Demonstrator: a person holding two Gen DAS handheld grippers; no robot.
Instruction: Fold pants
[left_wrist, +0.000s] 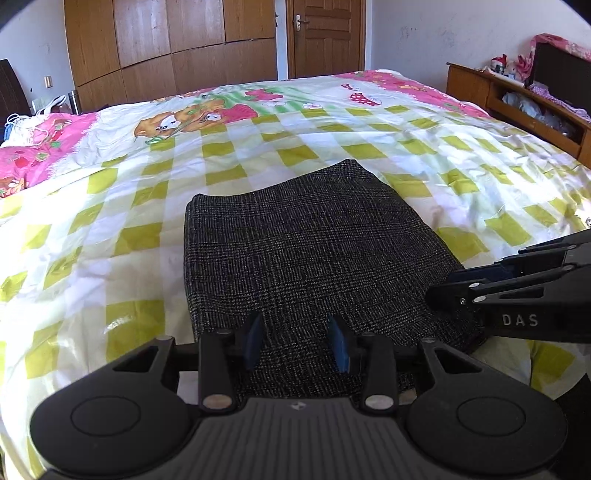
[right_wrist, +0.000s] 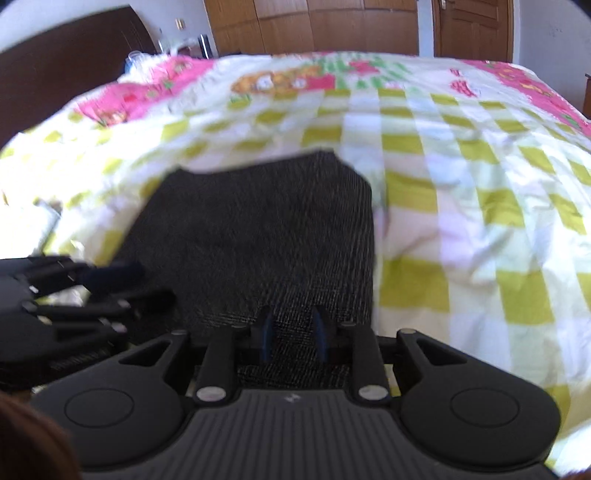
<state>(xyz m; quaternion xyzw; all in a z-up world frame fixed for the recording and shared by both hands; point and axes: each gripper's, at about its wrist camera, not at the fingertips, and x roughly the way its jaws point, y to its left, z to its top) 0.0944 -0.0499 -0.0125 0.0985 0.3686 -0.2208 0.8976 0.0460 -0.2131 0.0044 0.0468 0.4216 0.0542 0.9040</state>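
Dark grey checked pants (left_wrist: 310, 254) lie folded into a compact block on the bed's checkered quilt (left_wrist: 110, 206), near the front edge so both hands reach. Left gripper (left_wrist: 297, 343) hovers over the near hem, jaws apart, nothing clamped. Right gripper (right_wrist: 293, 338) sits at the near right corner, pads narrow but parted, apparently empty; its view is blurred. Fold looks nearly done, likely just tidying.

Bright daylight across the checked bedspread (left_wrist: 258, 155), washed-out glare toward its right side, left wrist view sharp, right wrist view smeared by motion blur, fisheye bending, dark vignetted corners.
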